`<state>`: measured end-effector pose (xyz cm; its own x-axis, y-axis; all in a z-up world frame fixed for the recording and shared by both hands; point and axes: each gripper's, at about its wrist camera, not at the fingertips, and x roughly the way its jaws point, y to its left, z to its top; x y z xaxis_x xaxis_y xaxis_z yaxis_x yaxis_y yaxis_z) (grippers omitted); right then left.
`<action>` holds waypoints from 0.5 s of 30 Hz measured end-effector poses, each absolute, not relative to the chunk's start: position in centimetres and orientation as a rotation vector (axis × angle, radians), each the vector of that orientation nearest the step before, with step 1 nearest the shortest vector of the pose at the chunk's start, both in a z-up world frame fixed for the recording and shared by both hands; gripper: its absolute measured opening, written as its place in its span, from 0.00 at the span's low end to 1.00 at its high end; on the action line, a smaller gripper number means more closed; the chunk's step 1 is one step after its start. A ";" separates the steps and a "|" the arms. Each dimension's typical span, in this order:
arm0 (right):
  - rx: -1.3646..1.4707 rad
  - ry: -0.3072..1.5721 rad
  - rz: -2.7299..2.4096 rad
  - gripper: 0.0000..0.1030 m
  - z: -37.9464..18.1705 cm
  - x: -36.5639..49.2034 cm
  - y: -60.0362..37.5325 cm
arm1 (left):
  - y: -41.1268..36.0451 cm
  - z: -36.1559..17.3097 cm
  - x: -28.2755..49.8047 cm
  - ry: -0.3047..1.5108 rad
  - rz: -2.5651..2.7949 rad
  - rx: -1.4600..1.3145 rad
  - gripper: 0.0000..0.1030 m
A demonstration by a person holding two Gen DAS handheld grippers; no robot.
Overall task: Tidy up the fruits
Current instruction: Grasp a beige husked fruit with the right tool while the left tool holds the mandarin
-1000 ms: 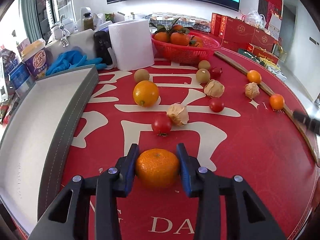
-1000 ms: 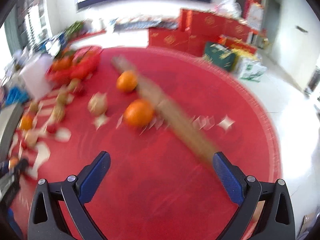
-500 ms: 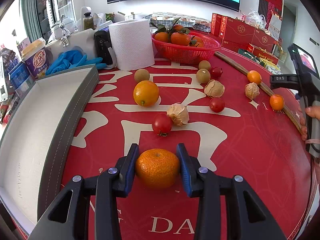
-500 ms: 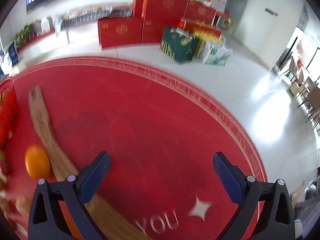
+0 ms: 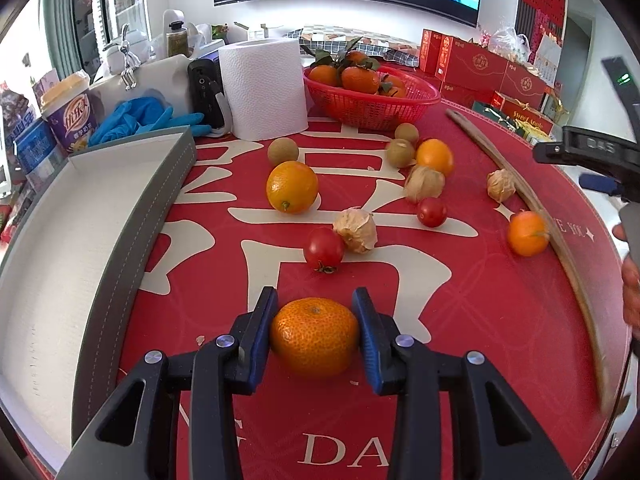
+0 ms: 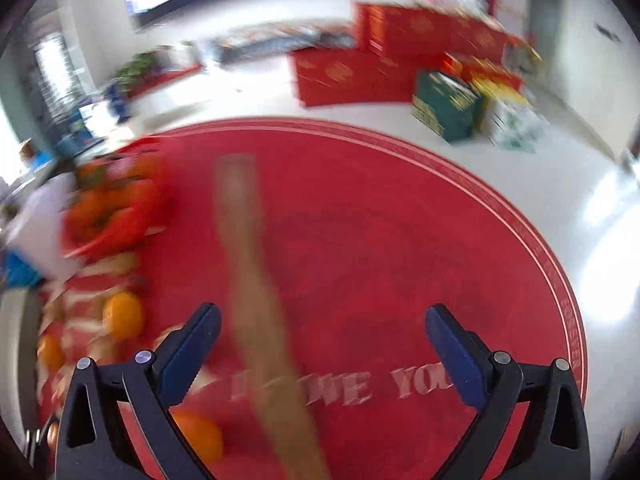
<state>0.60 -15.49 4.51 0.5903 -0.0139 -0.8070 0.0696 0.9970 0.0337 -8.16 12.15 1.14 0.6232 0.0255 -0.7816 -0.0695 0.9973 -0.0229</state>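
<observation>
My left gripper is shut on a mandarin that rests on the red table mat near the front edge. Ahead lie a large orange, two cherry tomatoes, papery husked fruits, brown round fruits and small oranges. A red basket holds leafy mandarins. My right gripper is open over the mat's right side, with nothing gripped. A wooden stick runs blurred under its jaws.
A grey tray with a white inside lies along the left. Behind it stand a paper roll, blue gloves, a cup and bottles. The wooden stick crosses the right side. Red gift boxes stand beyond the table.
The right gripper swung right, then back towards the stick and fruit. Two small oranges by the stick shifted left, one now beside the brown fruits. The left gripper and its mandarin stayed put.
</observation>
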 end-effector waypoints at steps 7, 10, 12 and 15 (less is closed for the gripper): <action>-0.152 0.915 0.117 0.99 3.3 0.5 -8.4 | 12.3 1.2 -8.2 0.896 0.052 -0.061 0.40; -0.187 0.948 0.138 0.71 1.6 1.8 -7.0 | 12.3 1.2 -8.2 0.897 0.053 -0.059 0.41; -0.152 1.023 0.158 0.52 0.1 2.7 -7.6 | 12.5 1.2 -8.2 0.897 0.048 -0.067 0.40; -0.095 1.013 0.142 0.24 -0.1 2.7 -8.4 | 12.9 1.2 -8.3 0.895 0.036 -0.085 0.40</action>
<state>2.74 -8.37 -0.12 0.5211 0.0739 -0.8503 -0.1624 0.9866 -0.0137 -8.30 12.87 1.22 0.6255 -0.0039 -0.7802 -0.0672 0.9960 -0.0589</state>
